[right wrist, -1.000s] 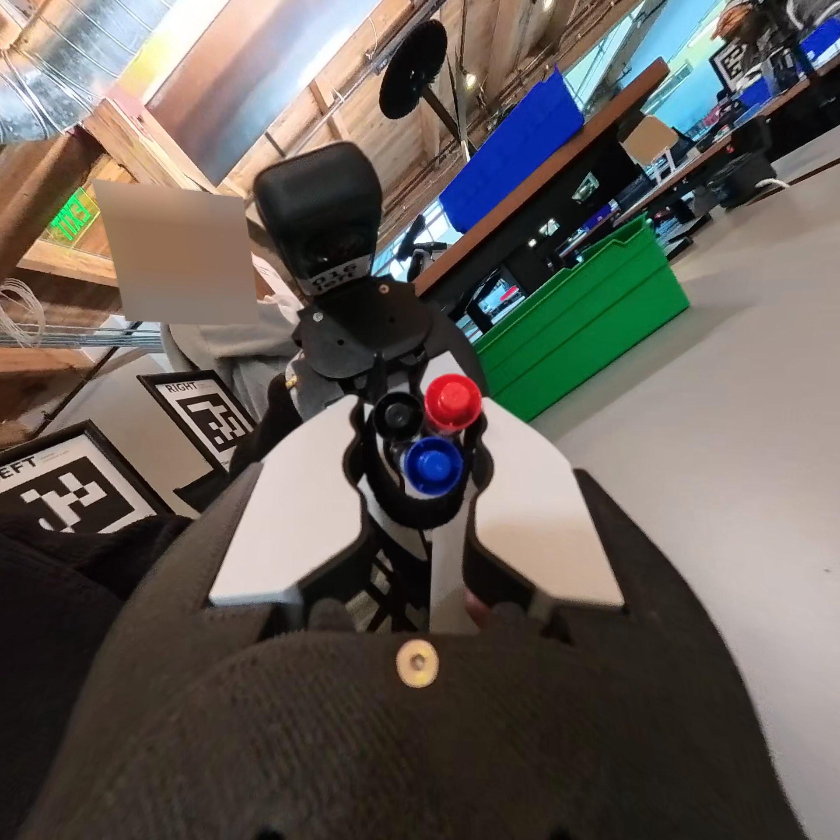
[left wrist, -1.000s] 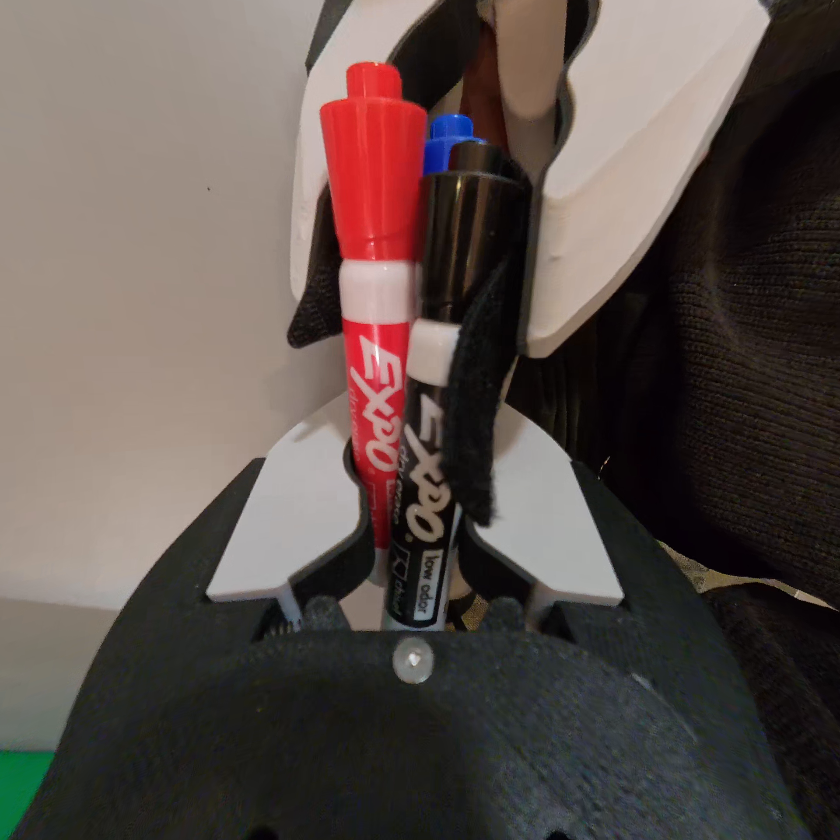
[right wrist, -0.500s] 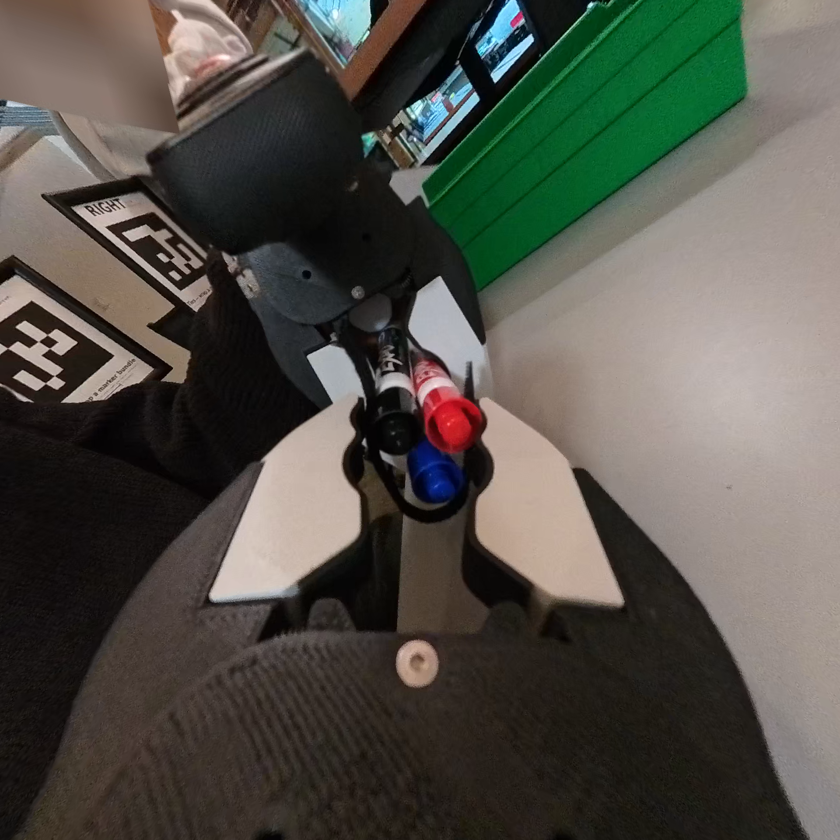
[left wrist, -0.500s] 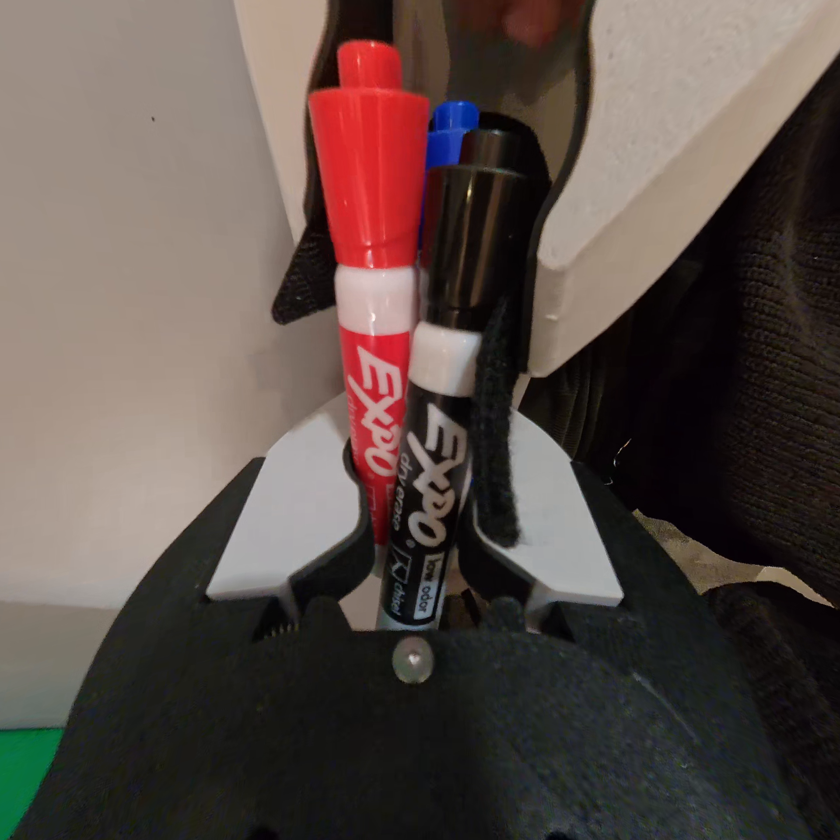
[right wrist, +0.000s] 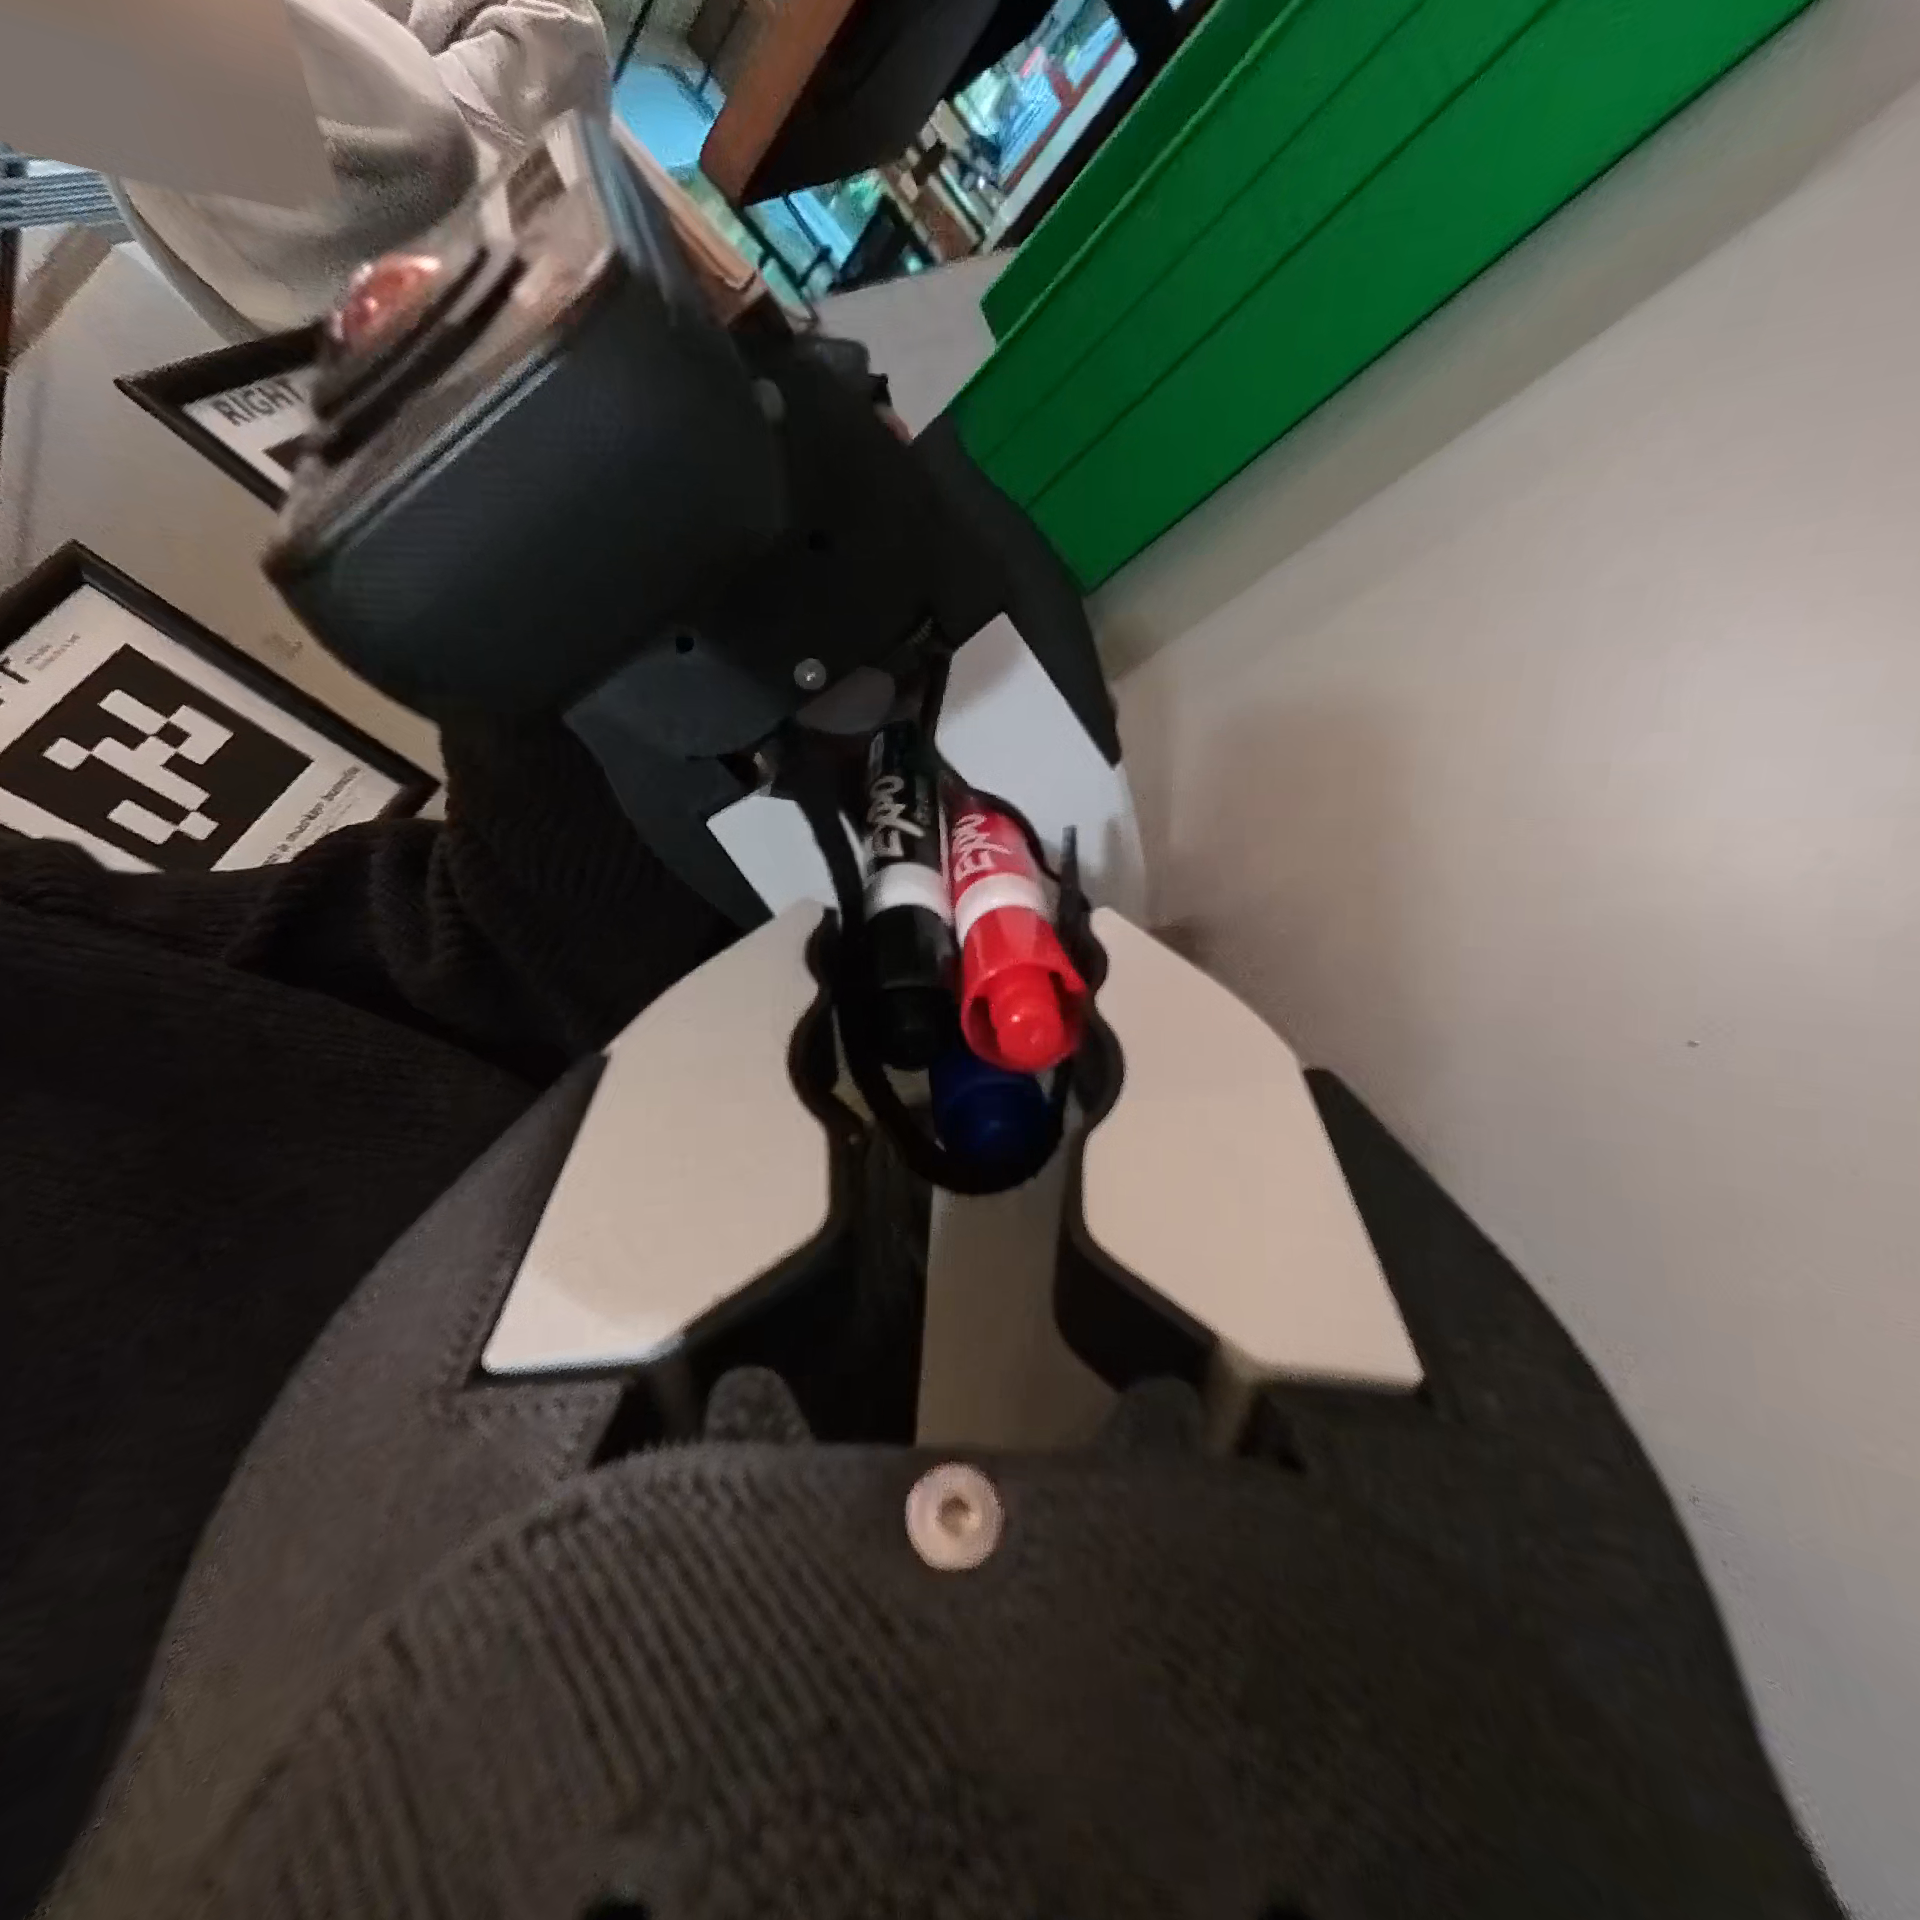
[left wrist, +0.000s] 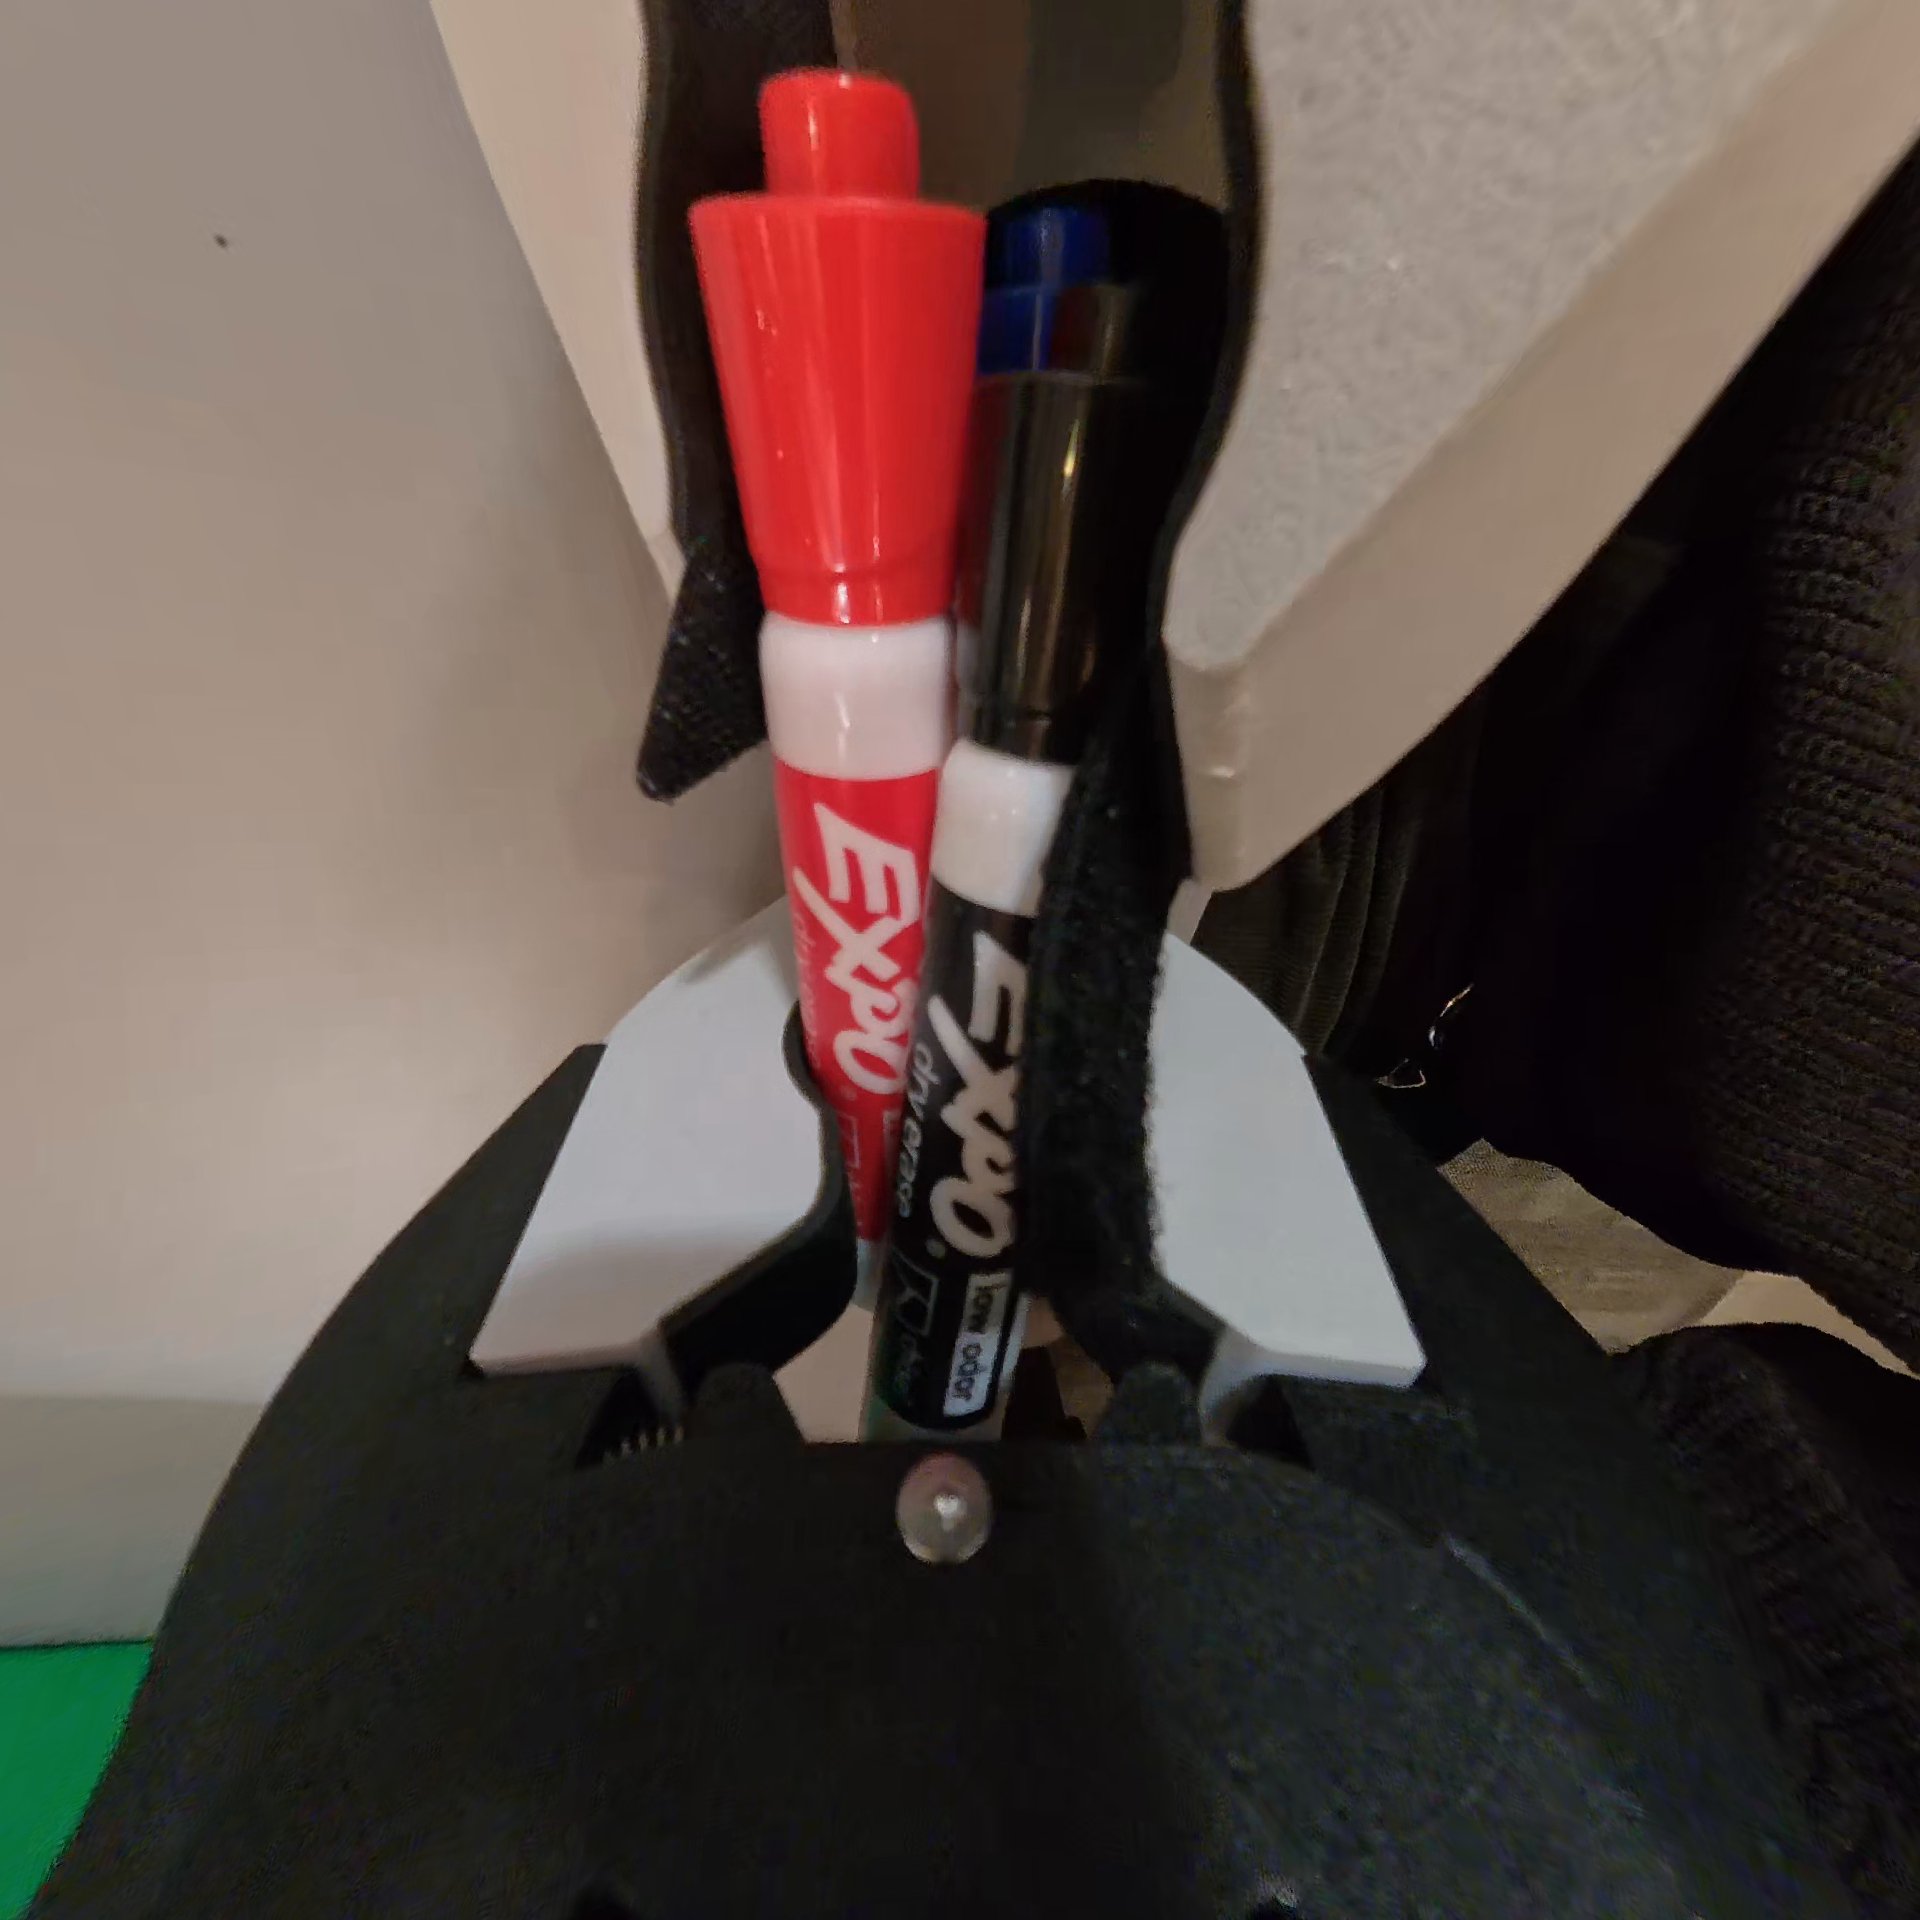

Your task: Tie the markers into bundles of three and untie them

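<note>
Right gripper [right wrist: 956,1049] moved closer over marker caps. Three markers [left wrist: 914,790], one strap [left wrist: 1101,1039]; left jaws grip markers, right jaws clamp strap.

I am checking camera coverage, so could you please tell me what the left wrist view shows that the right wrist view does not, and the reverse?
Only the left wrist view shows the markers side-on, with the loose end of the black strap hanging beside the black marker down into the left gripper.

Only the right wrist view shows the green bins, two framed tag cards and the left gripper's whole body.

Both show the red marker, black marker and blue marker bunched together, held by the left gripper, with the right gripper around their capped ends.
</note>
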Demonstrator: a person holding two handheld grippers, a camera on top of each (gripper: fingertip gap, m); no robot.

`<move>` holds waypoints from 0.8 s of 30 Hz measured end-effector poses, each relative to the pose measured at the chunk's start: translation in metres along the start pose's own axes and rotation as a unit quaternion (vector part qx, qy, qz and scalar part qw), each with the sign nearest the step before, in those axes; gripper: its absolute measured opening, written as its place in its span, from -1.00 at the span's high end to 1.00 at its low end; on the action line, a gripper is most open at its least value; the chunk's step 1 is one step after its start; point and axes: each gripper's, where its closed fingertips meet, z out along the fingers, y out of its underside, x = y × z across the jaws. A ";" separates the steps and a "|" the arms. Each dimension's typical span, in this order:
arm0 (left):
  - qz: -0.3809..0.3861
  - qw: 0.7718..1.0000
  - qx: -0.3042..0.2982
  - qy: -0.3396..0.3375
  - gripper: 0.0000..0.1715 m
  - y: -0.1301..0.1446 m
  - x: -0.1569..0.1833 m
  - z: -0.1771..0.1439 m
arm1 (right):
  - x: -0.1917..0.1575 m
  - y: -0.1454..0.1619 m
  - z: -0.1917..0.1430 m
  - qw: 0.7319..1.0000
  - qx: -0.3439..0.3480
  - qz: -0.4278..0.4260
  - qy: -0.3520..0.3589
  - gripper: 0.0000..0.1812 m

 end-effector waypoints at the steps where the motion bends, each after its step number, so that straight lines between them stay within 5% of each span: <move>1: 0.002 1.000 -0.001 0.000 0.48 -0.001 0.001 0.000 | -0.001 0.002 -0.001 1.000 -0.010 0.012 -0.009 0.52; 19: 0.014 1.000 -0.023 -0.007 0.48 -0.004 0.004 0.008 | -0.003 0.009 -0.007 0.999 -0.037 0.011 -0.023 0.54; 24: 0.012 1.000 0.008 0.000 0.48 -0.012 0.002 0.006 | -0.003 -0.005 -0.011 0.999 0.020 0.006 -0.033 0.55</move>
